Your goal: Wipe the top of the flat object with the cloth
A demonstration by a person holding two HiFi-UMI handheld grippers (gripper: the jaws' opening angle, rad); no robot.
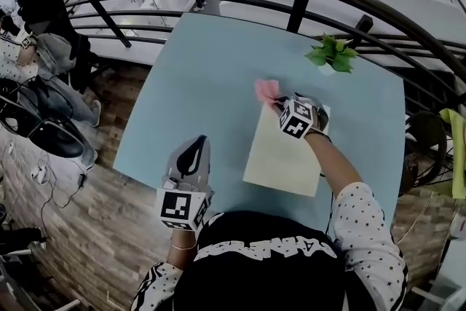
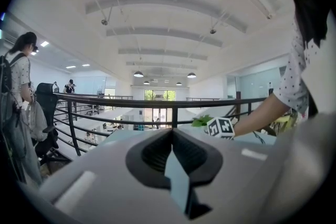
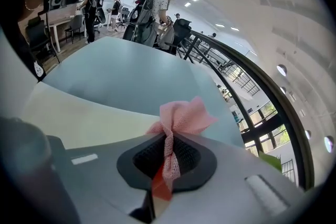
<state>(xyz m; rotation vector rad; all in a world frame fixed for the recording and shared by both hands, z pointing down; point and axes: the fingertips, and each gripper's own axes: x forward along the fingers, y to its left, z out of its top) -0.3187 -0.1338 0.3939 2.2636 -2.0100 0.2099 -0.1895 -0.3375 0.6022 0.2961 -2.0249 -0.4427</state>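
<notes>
- Left gripper [image 1: 193, 153] [image 2: 173, 136]: sits over the blue table [image 1: 196, 62] at its 7 o'clock edge, well clear of the work. Jaws are all but together with only a sliver of table showing through, and nothing is in them.
- Judgement: it is idle, so use it. Press it on the near-left corner of the sheet so the wipe can't drag the sheet along.
- Flat object [image 1: 280, 164] [image 3: 79, 110]: a cream sheet lying flat at 4 o'clock from table centre, long side running 12 to 6. No visible dirt, so treat the whole top as the target.
- Cloth [image 1: 266, 91] [image 3: 181, 113]: pink, twisted into a small tuft. It sits at the sheet's 11 o'clock corner and partly overhangs the table beyond it. Can't tell if it is pressing down yet.
- Right gripper [image 1: 287, 109] [image 3: 168, 139]: jaws clamped on the cloth's twisted tail, tuft sticking out ahead of the tips.
- Judgement: looks like the start of a stroke. The contact patch is small, so tilt down until the tuft flattens. Pull from 12 toward 6 in overlapping lanes, stepping toward 3 o'clock, and keep the jaw tips off the sheet.
- Plant [image 1: 331, 54]: at 1 o'clock, near the sheet's far-right corner. Mind it on the last lane.
</notes>
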